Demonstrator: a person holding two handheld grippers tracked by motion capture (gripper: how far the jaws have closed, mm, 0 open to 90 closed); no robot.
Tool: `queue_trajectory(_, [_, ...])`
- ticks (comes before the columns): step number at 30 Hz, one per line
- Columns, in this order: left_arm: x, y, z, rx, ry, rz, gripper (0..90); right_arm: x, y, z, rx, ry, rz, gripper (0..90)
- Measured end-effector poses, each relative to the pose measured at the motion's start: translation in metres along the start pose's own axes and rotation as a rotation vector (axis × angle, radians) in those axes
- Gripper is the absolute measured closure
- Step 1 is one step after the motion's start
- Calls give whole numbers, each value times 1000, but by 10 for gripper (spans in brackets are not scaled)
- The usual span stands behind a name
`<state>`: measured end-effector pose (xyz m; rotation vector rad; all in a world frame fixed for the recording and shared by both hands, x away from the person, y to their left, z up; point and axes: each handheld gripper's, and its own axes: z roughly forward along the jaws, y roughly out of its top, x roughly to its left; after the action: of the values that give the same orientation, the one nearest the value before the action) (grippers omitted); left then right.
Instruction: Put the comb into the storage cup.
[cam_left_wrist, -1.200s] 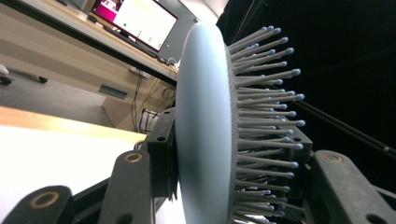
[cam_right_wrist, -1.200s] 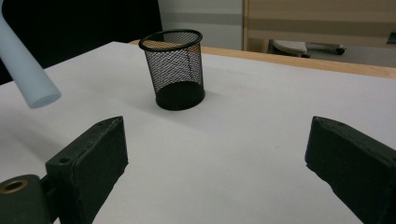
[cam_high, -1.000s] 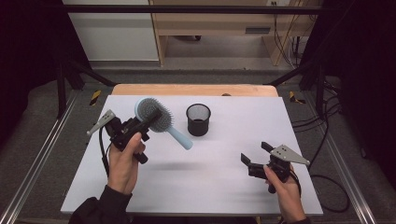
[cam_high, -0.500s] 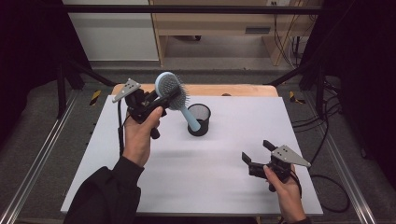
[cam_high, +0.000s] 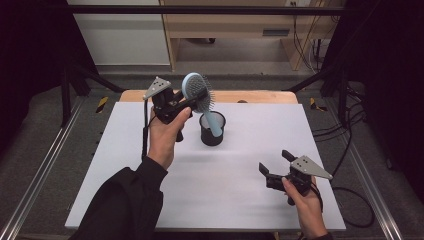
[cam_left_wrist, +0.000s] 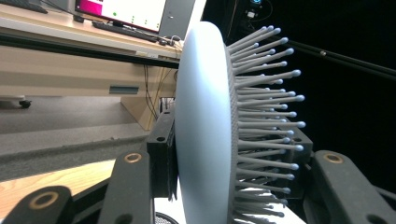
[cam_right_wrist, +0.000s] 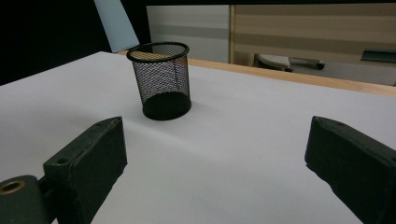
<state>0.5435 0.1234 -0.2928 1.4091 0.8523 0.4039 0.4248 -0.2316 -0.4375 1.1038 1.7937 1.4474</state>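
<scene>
Pale blue hairbrush (cam_high: 199, 95), one item: clamped at its head between the jaws of the left gripper (cam_high: 186, 102), lifted well above the white tabletop (cam_high: 125, 165). Against the frame a second earlier, the brush and left gripper have risen from low over the tabletop's left part and travelled toward the far middle; the handle now slants down with its tip at or just inside the mouth of the cup (cam_high: 212, 129), though the high view does not settle whether it touches the rim.

Black wire-mesh cup, one item: upright on the tabletop, far middle, position unchanged from the earlier frames.

Right gripper (cam_high: 276, 166), one item: held low at the near right of the tabletop, jaws spread wide with nothing between them, unchanged from earlier.

Hands, two: left hand (cam_high: 165, 135) raised around its gripper, dark sleeve behind; right hand (cam_high: 302, 200) at the near edge.

View differences: the left gripper view gives the hairbrush (cam_left_wrist: 205, 130) edge-on, its grey ball-tipped pins pointing right and a black jaw pressing each side. The right gripper view gives the cup (cam_right_wrist: 161, 79) from the side, its mesh see-through, with the brush handle's pale tip above its rim.
</scene>
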Motion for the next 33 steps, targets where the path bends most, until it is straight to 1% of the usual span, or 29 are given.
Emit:
queue_trajectory(6, [-1,2,12,-3,15,11,515,0,0,0,-6,-1,-3,56])
queue_trajectory(9, [-1,2,16,0,23,23,515,0,0,0,-10,-5,1,56])
queue_trajectory(11, [0,2,19,6,34,34,515,0,0,0,-10,-3,0,56])
queue_trajectory(16, [4,1,26,8,55,41,514,0,0,0,-7,0,-3,56])
queue_trajectory(21, [5,-1,34,18,69,69,514,0,0,0,-8,0,-3,56])
queue_trajectory(30, [6,-3,41,18,79,72,514,0,0,0,-7,1,-3,56])
queue_trajectory(33, [6,-4,43,21,86,83,513,0,0,0,-7,0,-3,56])
